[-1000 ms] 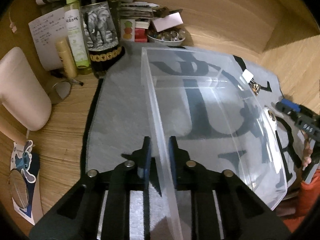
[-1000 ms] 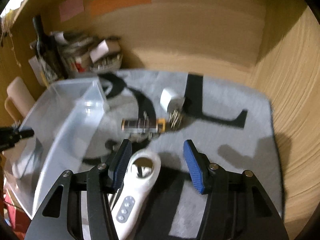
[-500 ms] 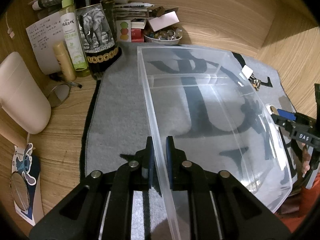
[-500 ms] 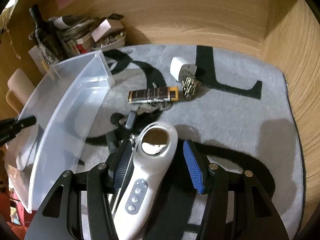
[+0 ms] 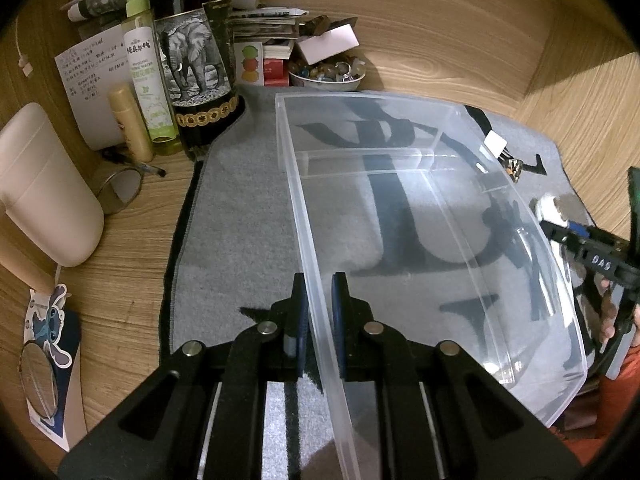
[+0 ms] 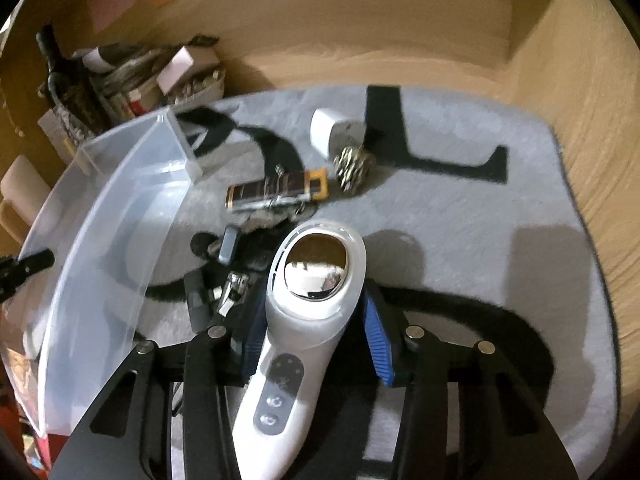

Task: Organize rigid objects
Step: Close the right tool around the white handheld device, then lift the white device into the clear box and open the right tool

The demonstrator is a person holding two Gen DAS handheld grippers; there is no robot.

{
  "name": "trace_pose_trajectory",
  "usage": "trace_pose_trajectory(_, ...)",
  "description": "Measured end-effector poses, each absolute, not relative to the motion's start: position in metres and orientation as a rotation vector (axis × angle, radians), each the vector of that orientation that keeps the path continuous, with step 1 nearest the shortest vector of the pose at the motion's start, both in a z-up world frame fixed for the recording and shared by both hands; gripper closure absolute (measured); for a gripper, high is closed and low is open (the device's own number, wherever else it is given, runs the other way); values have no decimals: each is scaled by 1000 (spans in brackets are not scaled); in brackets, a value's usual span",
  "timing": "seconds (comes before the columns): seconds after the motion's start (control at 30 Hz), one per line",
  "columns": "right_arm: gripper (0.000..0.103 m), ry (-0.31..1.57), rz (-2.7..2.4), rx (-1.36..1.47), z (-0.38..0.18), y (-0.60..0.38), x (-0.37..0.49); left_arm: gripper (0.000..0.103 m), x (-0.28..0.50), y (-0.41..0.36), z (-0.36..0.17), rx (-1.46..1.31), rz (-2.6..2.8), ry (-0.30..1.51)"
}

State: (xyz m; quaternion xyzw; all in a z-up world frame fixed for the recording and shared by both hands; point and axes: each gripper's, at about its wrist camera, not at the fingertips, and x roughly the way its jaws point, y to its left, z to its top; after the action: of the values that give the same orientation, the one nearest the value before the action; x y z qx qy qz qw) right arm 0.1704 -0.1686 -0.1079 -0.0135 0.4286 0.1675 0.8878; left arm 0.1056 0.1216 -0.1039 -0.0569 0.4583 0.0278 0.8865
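Note:
A clear plastic bin [image 5: 400, 98] stands on the grey mat [image 5: 240, 216], and my left gripper [image 5: 318, 312] is shut on its near side wall. In the right wrist view the bin [image 6: 120, 200] lies to the left. A white handheld device [image 6: 316, 264] with a shiny oval head and grey buttons lies between the blue pads of my right gripper [image 6: 312, 332]. Those jaws are closing; the left pad meets the device, and a thin gap shows at the right pad. My right gripper [image 5: 592, 248] also appears past the bin's far side in the left wrist view.
On the mat [image 6: 480, 220] lie a white charger plug [image 6: 326, 136], a patterned clip [image 6: 352, 168], a brown bar with a yellow end [image 6: 276, 192] and small dark items [image 6: 224, 244]. A wine bottle [image 5: 192, 60], spray bottle [image 5: 146, 76], bowl [image 5: 326, 84] and wooden walls ring the mat.
My right gripper has slid forward over the white device and its jaws have narrowed around it. The left jaws have tightened on the bin wall and stayed in place.

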Motion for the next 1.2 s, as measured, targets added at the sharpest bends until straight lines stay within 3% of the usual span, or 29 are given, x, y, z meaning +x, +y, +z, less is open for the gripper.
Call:
trace_pose_trajectory(0.8,65,511,449,1,3,-136,139,91,105,119,-103,-94,73,933)
trace_pose_trajectory(1.2,65,458,597,-32,20,-77,125,91,105,119,-104,-90,63,932)
